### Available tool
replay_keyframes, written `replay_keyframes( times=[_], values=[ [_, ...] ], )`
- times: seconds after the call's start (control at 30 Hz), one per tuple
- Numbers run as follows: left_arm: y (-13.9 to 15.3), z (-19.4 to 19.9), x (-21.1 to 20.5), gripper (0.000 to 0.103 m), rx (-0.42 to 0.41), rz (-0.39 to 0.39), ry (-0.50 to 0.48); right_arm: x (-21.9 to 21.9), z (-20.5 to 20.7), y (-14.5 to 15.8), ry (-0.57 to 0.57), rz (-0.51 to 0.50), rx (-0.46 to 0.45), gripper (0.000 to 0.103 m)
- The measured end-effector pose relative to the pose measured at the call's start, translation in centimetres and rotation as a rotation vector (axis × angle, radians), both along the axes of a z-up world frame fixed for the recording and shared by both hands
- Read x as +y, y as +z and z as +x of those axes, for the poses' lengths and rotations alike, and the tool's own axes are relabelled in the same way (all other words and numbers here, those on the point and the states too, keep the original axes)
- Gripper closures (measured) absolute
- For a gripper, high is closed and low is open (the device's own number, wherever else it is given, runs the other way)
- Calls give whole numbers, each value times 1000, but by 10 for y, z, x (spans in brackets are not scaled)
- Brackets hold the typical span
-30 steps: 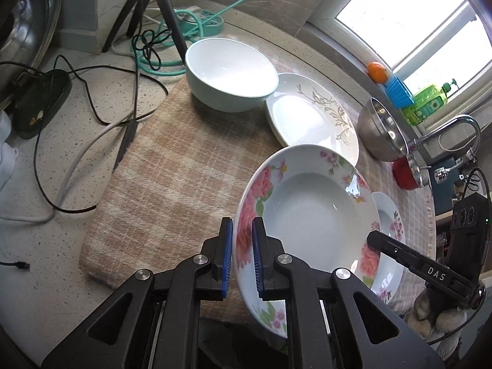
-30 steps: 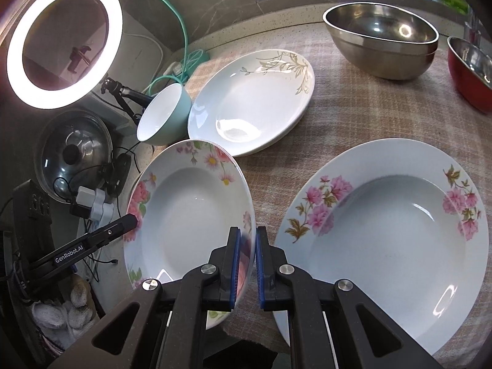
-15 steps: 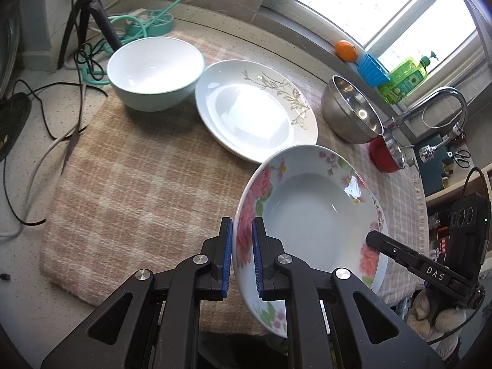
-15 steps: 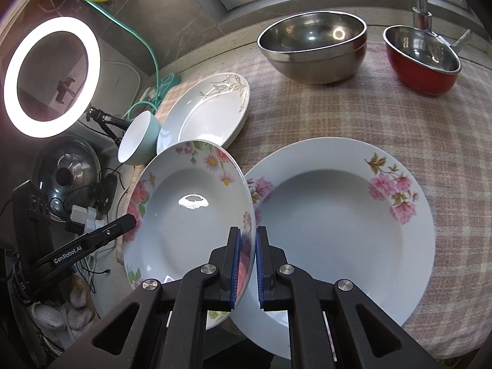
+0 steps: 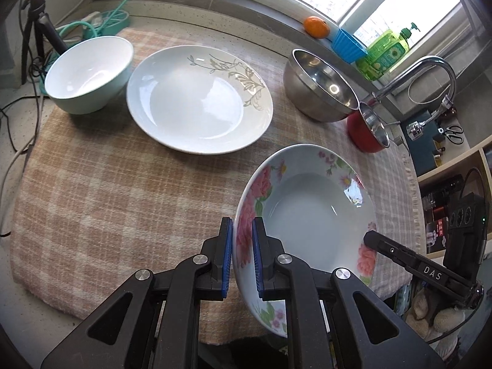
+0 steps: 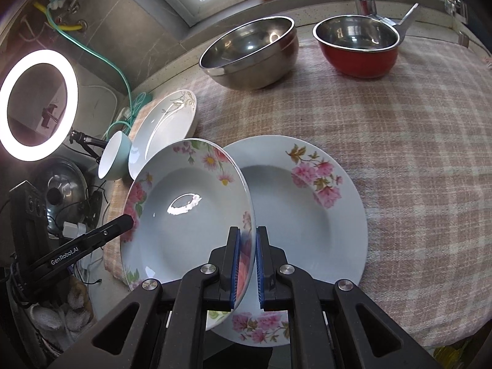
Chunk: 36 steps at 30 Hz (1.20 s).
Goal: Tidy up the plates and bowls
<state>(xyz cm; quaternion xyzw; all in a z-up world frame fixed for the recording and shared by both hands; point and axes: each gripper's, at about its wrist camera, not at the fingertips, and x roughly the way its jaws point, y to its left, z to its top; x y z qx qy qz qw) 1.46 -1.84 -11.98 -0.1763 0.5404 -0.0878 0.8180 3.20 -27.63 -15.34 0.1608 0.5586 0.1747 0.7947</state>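
Rose-rimmed plate (image 5: 310, 215) held tilted above checked cloth (image 5: 107, 190), both grippers clamped on its rim: left gripper (image 5: 241, 258) on one edge, right gripper (image 6: 246, 264) on opposite edge. Relative to held plate: 2nd floral plate (image 6: 323, 209) lies flat just beside & partly under it; gold-leaf plate (image 5: 200, 98) further back, teal bowl (image 5: 89, 73) beside that; steel bowl (image 6: 252, 55) & red pot (image 6: 359, 49) near window side.
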Motion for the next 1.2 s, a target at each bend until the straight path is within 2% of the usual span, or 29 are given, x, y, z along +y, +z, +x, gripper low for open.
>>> replay_keyframes(
  times=[0.63, 1.2],
  values=[
    [-10, 12, -42, 92, 22, 20, -70, -42, -2, -13, -61, -15, 24, 94],
    [-21, 17, -52, 92, 41, 33, -84, -49, 0, -21, -75, -23, 38, 94]
  ],
)
